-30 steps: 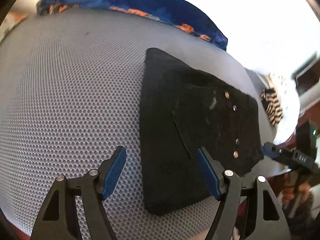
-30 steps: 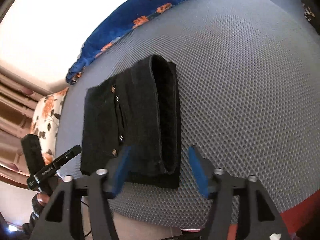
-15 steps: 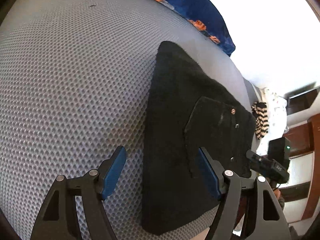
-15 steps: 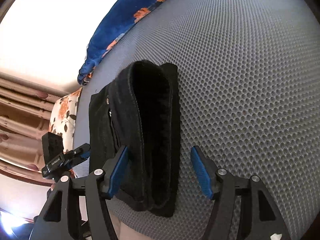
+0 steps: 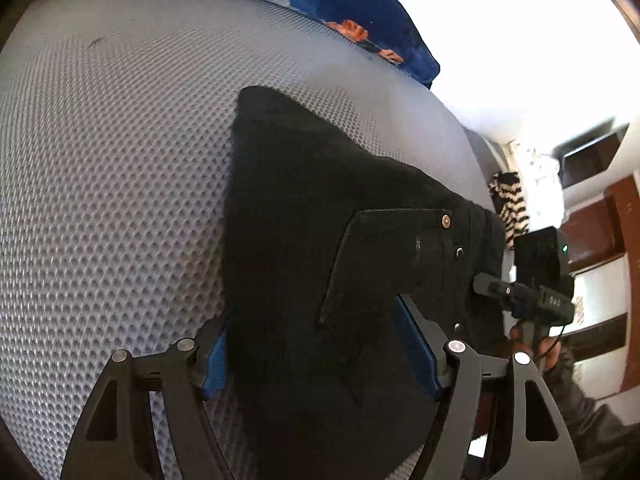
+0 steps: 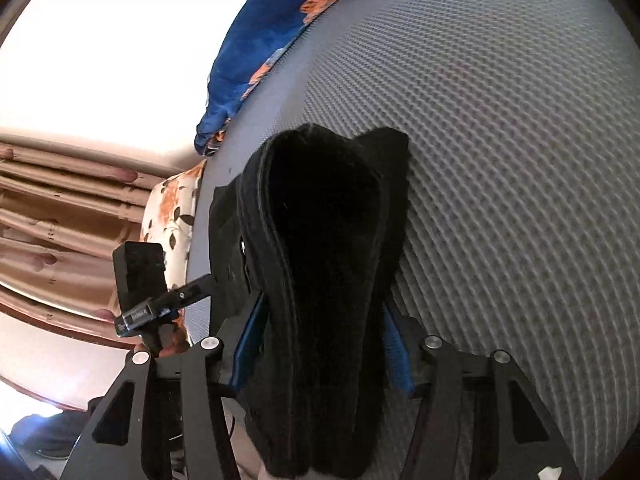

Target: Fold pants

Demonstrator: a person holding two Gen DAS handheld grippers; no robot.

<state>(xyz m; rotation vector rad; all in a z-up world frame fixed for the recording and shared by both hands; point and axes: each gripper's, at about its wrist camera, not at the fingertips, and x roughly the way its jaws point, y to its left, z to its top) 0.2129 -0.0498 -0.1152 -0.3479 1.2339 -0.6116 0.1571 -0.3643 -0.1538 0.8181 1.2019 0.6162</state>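
- The black pants [image 5: 320, 216] lie folded on the gray bumpy mat [image 5: 120, 160], near its edge.
- They look soft, thick and floppy, so grab the fat folded edge.
- The left gripper [image 5: 320, 352] is open wide around one end, not squeezing.
- The right gripper [image 6: 320, 344] is closing, with the thick fold between its fingers.
- A blue flowery cloth [image 6: 256, 52] and curtains [image 6: 52, 216] are behind.

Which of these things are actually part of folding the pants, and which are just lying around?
Part of the job:
- black pants, folded on the grey mesh surface
- left gripper, open astride them
- right gripper, closing around the folded edge

Just lying about:
- blue floral cloth
- striped fabric
- floral cushion
- curtains
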